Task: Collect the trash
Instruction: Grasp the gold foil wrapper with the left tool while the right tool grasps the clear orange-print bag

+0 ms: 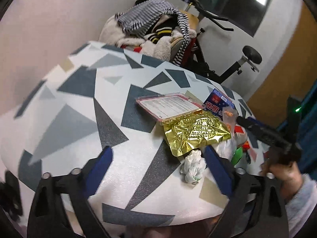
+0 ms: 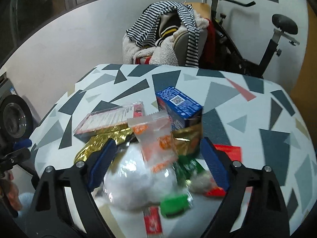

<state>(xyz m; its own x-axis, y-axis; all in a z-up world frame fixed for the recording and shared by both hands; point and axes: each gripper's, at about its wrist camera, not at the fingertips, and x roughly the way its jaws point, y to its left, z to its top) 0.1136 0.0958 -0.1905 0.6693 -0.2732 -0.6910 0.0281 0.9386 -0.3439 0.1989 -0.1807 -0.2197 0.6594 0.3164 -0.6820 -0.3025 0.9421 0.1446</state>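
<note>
A pile of trash lies on a table with a grey triangle pattern (image 1: 111, 99): a gold foil bag (image 1: 196, 131), a flat pink-rimmed package (image 1: 170, 108), a blue carton (image 1: 220, 101), a crumpled white tissue (image 1: 193, 166). My left gripper (image 1: 158, 158) is open over the table, its right finger beside the tissue. My right gripper (image 2: 158, 150) is open above the pile, over a clear wrapper with orange print (image 2: 156, 136), a white plastic bag (image 2: 136, 178), green wrappers (image 2: 174, 204) and red packets (image 2: 229, 151). The blue carton (image 2: 178, 105) and gold bag (image 2: 103, 140) lie beyond.
Behind the table a chair holds piled clothes with a striped shirt (image 1: 150, 17). An exercise bike (image 1: 227, 63) stands at the back right. A washing machine (image 2: 13, 115) is at the left in the right wrist view. The right gripper also shows in the left wrist view (image 1: 269, 132).
</note>
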